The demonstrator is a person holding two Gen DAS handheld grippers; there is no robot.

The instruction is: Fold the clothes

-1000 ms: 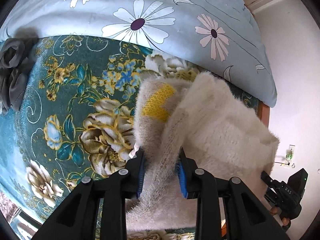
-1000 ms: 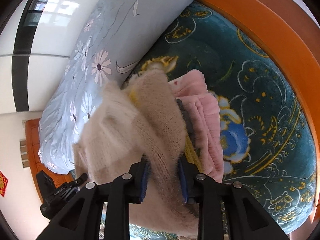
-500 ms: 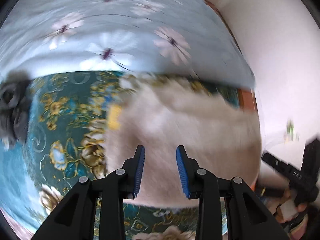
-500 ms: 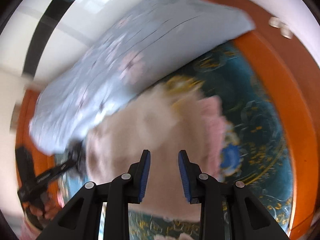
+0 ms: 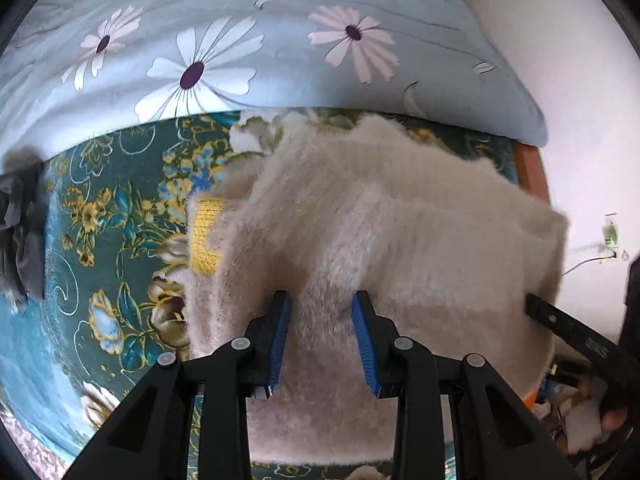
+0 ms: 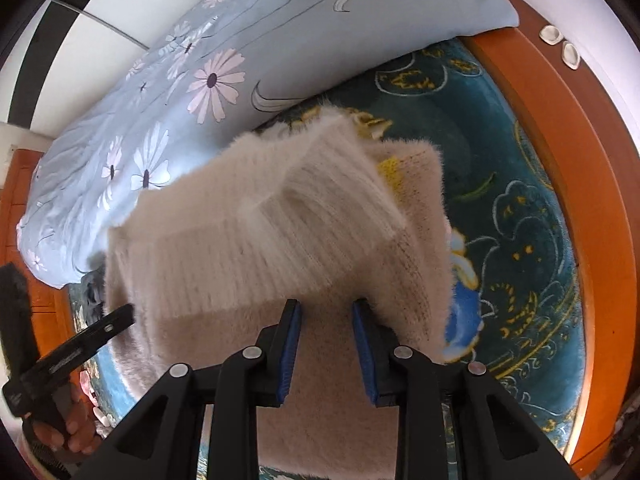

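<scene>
Fold step is basically landed: sweater (image 5: 380,240) lies as a folded block on the bed (image 5: 108,184), just below the quilt (image 5: 240,40) edge, about centre of both views. Left gripper (image 5: 322,336) hangs over its near edge, fingers (image 5: 280,332) spread with fuzz showing between them but not pinching; pads look clear of the knit. Right gripper (image 6: 326,340) same story: fingers (image 6: 290,340) apart over the near edge at 6 o'clock, nothing clamped. My read: release done, the top flap in the right view sits a bit proud and skewed. Next move likely calls for a light press or tug to square the edges, or backing off to fetch another garment; keep the pads from snagging the pile. Count: one cream sweater with a yellow patch (image 5: 204,240) at 9 o'clock, one grey garment (image 5: 20,236) bunched at far 9 o'clock in the left view, one floral quilt, two grippers. No pink item visible now.
</scene>
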